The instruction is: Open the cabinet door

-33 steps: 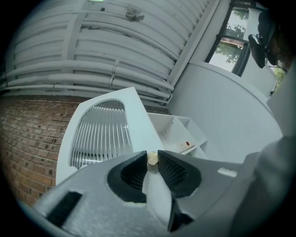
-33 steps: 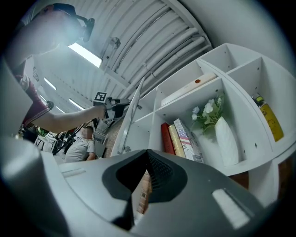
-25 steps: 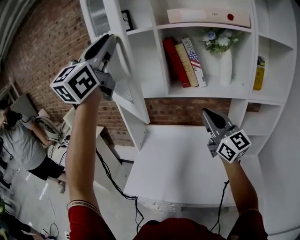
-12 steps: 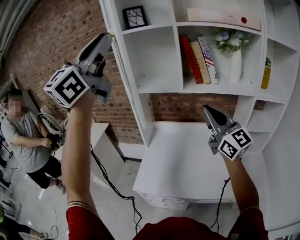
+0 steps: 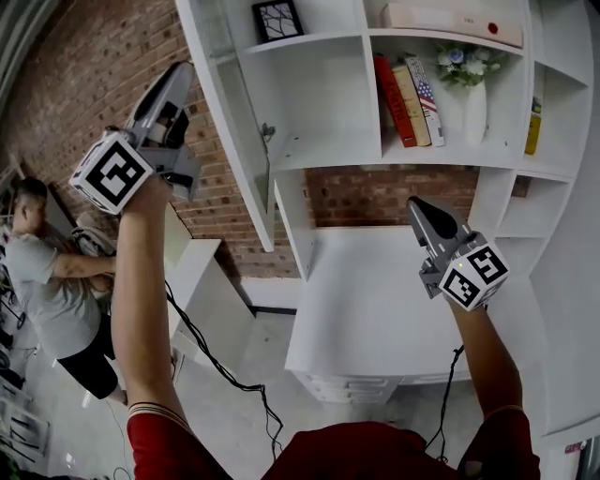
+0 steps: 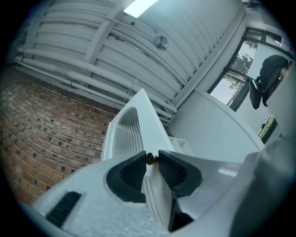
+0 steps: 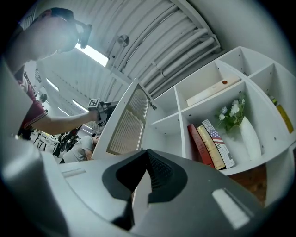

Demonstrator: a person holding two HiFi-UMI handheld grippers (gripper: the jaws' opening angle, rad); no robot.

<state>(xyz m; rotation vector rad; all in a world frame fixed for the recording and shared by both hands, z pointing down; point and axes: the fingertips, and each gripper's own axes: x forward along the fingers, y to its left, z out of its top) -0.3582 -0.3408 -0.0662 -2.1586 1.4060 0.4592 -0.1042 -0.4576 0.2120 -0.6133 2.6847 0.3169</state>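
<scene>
While the left gripper hovers high at the door's free edge, its jaws are opening. Its own view shows the small brass knob between the pad tips, close against one pad with a sliver of gap beside the other, so the pinch looks spent rather than firm. The right gripper hangs lower, over the white desk top, jaws together on nothing and well apart from the door.

Just past the left gripper, the cabinet door, a white frame round a ribbed glass pane, stands swung out to the left, nearly edge-on to the head camera. The compartment behind it lies open to view. By that, the opening looks as good as done, and the step in hand is a clean release. To do it well, spread the jaws until both pads are clear of the knob, then draw the gripper straight back along its own line, not sideways — a sideways drag could catch the knob and nudge the door back. The right gripper need not join in.

Farther in, the shelves hold leaning books, a white vase of flowers and a small framed picture. A brick wall lies beyond, with a person standing off at the left.
</scene>
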